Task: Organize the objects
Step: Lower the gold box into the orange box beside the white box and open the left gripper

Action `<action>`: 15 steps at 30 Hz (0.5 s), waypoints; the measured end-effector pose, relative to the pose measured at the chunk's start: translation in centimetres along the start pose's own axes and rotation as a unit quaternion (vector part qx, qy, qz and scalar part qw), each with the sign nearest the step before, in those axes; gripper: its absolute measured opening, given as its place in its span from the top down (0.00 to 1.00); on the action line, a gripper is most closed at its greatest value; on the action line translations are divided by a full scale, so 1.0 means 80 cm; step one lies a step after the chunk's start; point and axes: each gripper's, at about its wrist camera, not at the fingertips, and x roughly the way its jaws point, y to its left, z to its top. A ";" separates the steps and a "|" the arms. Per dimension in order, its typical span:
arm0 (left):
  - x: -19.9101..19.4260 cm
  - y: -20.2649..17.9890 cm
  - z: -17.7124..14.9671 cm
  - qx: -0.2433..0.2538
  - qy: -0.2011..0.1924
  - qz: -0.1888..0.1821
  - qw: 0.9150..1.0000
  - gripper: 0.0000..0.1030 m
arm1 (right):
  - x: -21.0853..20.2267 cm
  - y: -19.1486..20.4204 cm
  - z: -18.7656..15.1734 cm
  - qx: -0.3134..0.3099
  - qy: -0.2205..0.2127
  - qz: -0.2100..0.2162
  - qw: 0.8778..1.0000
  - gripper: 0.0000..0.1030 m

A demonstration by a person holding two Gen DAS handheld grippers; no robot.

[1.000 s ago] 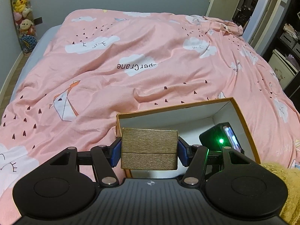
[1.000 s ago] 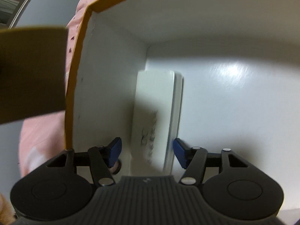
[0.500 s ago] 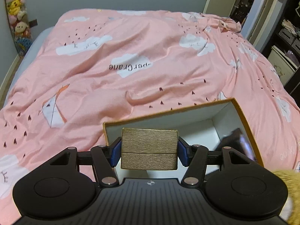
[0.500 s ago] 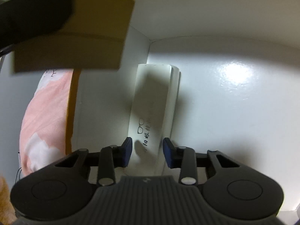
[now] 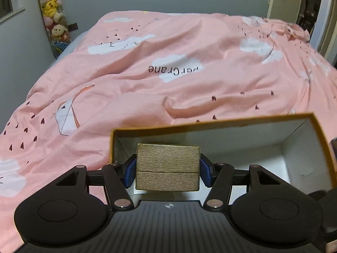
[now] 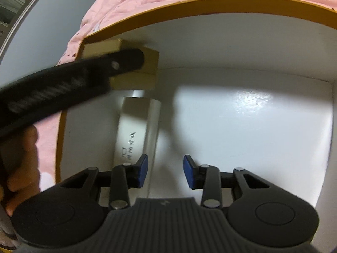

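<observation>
The left gripper (image 5: 167,169) is pinching a ribbed gold cardboard box (image 5: 167,166) inside the orange-rimmed white carton (image 6: 248,42). A long white case (image 6: 134,135) is lying flat in the carton. The right gripper's (image 6: 165,174) jaws are standing apart, empty, just beside the case.

Open box (image 5: 212,124) on bed cover (image 5: 147,84). Flat case (image 6: 137,130) on box floor, along left wall. Small ribbed box (image 5: 167,166) above case, near box's far-left corner.

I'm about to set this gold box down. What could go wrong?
The gold box in the left gripper hangs in the tray's corner above the white case; it may land on the case and tip. The empty right gripper sits close by and could get bumped.
</observation>
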 end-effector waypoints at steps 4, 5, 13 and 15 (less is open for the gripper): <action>0.011 -0.012 -0.005 0.033 -0.009 0.037 0.999 0.35 | 0.008 0.017 -0.008 -0.001 -0.001 -0.005 1.000 0.61; 0.013 -0.015 -0.004 0.038 -0.011 0.045 0.998 0.35 | 0.006 0.016 -0.007 -0.001 -0.001 -0.005 1.000 0.61; 0.024 -0.026 -0.007 0.071 -0.011 0.074 0.995 0.31 | 0.000 0.005 -0.016 0.003 -0.001 -0.005 1.000 0.62; 0.024 -0.025 -0.006 0.070 -0.011 0.070 0.995 0.31 | -0.001 0.007 -0.016 0.003 -0.003 -0.005 1.000 0.62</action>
